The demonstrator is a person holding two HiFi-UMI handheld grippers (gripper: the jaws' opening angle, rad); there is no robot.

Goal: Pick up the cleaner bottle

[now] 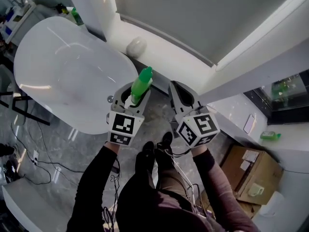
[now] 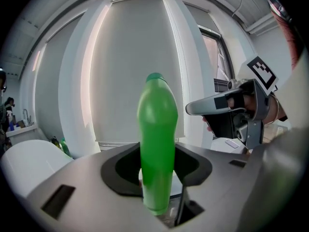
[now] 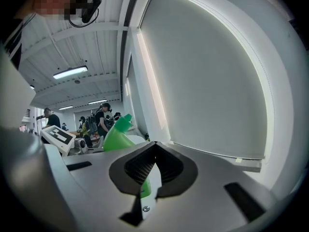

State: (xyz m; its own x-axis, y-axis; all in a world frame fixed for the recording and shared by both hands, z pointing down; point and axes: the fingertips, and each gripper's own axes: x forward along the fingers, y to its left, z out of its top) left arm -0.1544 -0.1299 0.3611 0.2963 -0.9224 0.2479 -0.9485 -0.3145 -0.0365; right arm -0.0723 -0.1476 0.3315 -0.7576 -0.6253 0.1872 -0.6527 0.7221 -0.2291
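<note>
Cleaner bottle (image 2: pixel 157 144): bright green, smooth, upright, tapering to a rounded top.
Left tool (image 1: pixel 135 96): clamped on its lower body.
Right tool (image 3: pixel 153 153): closed, empty.

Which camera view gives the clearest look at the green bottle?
The left gripper view: the green bottle stands upright, centred between the jaws. The head view shows it small from above; the right gripper view catches only part beyond its own jaws.

A white oval bathtub (image 1: pixel 72 71) stands on a grey marble floor (image 1: pixel 82 151) beside a tall window blind (image 1: pixel 193 13). A cardboard box (image 1: pixel 251 173) sits nearby.
</note>
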